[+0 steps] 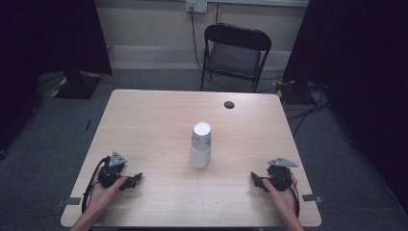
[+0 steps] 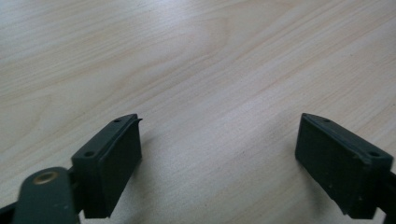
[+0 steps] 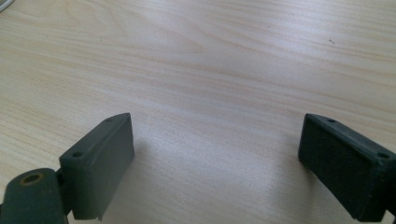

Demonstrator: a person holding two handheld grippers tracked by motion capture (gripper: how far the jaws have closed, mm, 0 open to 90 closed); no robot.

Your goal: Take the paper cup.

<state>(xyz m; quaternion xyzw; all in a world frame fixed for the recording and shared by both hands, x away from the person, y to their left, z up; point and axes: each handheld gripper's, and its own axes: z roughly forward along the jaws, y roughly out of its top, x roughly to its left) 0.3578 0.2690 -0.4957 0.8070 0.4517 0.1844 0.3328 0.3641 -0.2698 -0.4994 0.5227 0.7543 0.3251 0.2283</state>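
On bare table (image 1: 159, 115) — left gripper (image 2: 219, 154), right gripper (image 3: 217, 158), jaws wide, empty.

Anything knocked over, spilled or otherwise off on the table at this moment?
Mostly no. The white paper cups are stacked upside down mid-table, and the top one leans slightly off the lower one's axis. No spill shows on the light wooden table. The left gripper and right gripper rest near the front edge, jaws open and empty.

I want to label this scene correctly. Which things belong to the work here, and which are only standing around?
Belongs to the work:
- stack of white paper cups, upside down at mid-table
- left tool, open
- right tool, open
- wooden table

Only standing around:
- black folding chair
- wall socket with cable
- round hole in tabletop
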